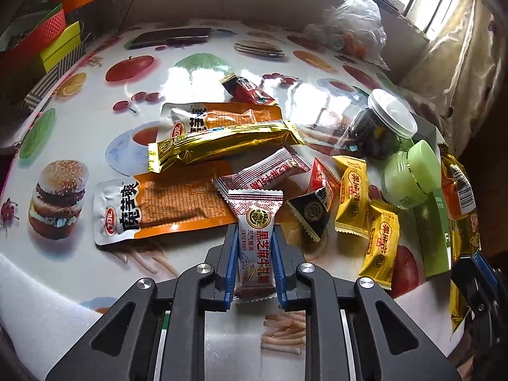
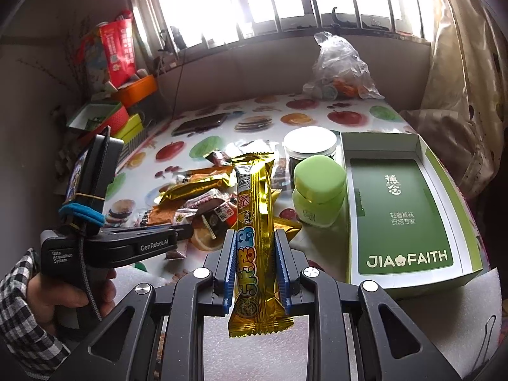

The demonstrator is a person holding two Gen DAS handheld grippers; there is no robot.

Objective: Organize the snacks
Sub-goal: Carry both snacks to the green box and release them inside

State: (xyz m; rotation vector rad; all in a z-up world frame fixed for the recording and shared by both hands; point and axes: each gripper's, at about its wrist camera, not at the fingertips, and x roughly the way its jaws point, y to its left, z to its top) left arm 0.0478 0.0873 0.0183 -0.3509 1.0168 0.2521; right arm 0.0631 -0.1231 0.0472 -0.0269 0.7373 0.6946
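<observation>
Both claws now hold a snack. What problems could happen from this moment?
1. The right claw pinches the long gold bar along its length; the slick foil may slide out.
2. The green jar stands between the snacks and the open green box; a swing toward the box could knock it.
3. The left claw holds a white nougat candy just above the crowded pile; lowering it may disturb neighbouring packets.

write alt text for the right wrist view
The right gripper is shut on a long gold snack bar above a fruit-print table. An open green box lies to the right, loose snack packets to the left.
</observation>
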